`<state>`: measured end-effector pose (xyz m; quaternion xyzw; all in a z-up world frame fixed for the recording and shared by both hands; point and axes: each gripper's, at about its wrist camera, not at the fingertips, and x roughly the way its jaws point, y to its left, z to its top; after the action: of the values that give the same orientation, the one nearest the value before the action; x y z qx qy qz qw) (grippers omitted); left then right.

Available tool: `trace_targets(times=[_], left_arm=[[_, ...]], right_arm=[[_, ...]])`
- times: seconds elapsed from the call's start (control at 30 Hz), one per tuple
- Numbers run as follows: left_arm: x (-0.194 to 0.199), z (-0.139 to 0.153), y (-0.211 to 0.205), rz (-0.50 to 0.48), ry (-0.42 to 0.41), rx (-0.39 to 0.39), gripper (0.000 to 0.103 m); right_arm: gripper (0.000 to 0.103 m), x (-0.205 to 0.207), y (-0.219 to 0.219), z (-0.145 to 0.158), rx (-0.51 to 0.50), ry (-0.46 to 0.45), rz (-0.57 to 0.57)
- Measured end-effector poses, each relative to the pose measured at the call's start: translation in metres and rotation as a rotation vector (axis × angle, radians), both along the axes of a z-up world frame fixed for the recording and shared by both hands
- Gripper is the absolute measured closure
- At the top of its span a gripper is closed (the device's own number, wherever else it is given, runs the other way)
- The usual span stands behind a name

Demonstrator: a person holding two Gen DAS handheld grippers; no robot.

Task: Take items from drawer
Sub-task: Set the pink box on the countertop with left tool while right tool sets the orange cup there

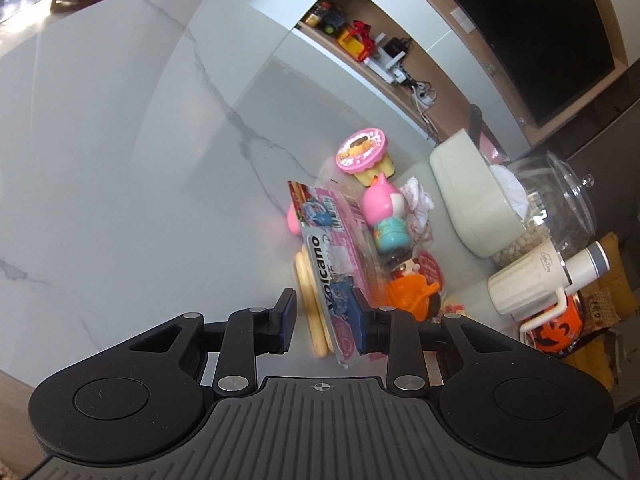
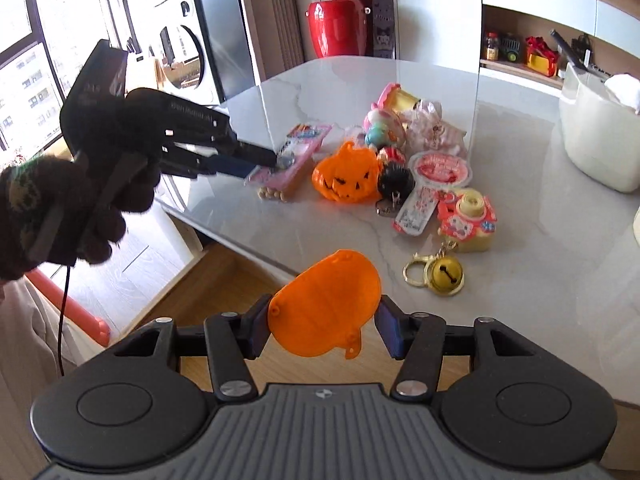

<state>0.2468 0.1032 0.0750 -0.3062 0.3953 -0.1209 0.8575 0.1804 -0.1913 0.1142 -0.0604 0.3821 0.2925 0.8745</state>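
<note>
Pink packet (image 1: 340, 248) beneath, label half-hidden

**Orange and pink across grey-veined marble**

We see a translucent orange pumpkin lid (image 2: 326, 304) between blue-padded black fingers, an orange jack-o'-lantern (image 2: 346, 174) with black features, a gold bell (image 2: 444, 276), a pink-and-silver packet (image 1: 332, 256) lettered in black, and a red vase (image 2: 336, 32) beyond the white marble table (image 2: 520, 300).

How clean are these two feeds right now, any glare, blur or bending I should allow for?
Left wrist: tabletop washed with pale glare, Volcano packet and nearby toys soft, TV and shelf bowed by the fisheye. Right wrist: window blown out, orange piece in the right gripper sharp, table edge curved.
</note>
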Motion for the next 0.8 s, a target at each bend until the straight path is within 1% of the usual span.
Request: trace_targets(times=[0.03, 0.1, 0.2, 0.23, 0.37, 0.5, 0.57, 0.6, 0.63, 0.67, 0.73, 0.8], left_arm=[[0.004, 0.0, -0.006, -0.019, -0.008, 0.006, 0.071], [0.011, 0.0, -0.016, -0.041, -0.033, 0.036, 0.072], [0.014, 0.005, -0.019, -0.024, -0.033, 0.051, 0.073], [0.012, 0.009, -0.018, -0.012, -0.041, 0.068, 0.073], [-0.001, 0.023, -0.016, 0.005, -0.085, 0.191, 0.073], [-0.009, 0.026, -0.012, 0.016, -0.094, 0.236, 0.073], [-0.012, 0.026, -0.01, 0.019, -0.098, 0.265, 0.073], [-0.013, 0.026, -0.01, 0.018, -0.1, 0.283, 0.073], [-0.014, 0.026, -0.01, 0.018, -0.103, 0.303, 0.073], [-0.015, 0.026, -0.01, 0.017, -0.108, 0.322, 0.073], [-0.017, 0.027, -0.012, 0.015, -0.125, 0.36, 0.073], [-0.018, 0.03, -0.016, 0.011, -0.152, 0.412, 0.073]], right_arm=[[0.049, 0.003, 0.002, 0.006, -0.005, -0.017, -0.004], [0.049, 0.013, 0.008, 0.022, -0.028, -0.068, -0.018], [0.049, 0.031, 0.021, 0.04, -0.05, -0.126, -0.025], [0.049, 0.037, 0.025, 0.044, -0.053, -0.137, -0.031], [0.049, 0.071, 0.047, 0.053, -0.077, -0.172, -0.069], [0.048, 0.108, 0.062, 0.05, -0.058, -0.164, -0.141], [0.046, 0.129, 0.067, 0.041, -0.067, -0.113, -0.18], [0.042, 0.136, 0.068, 0.036, -0.069, -0.086, -0.204], [0.04, 0.142, 0.067, 0.03, -0.068, -0.064, -0.235], [0.037, 0.145, 0.066, 0.025, -0.067, -0.048, -0.258], [0.037, 0.145, 0.06, 0.019, -0.061, -0.029, -0.293], [0.033, 0.138, 0.052, 0.016, -0.052, -0.033, -0.321]])
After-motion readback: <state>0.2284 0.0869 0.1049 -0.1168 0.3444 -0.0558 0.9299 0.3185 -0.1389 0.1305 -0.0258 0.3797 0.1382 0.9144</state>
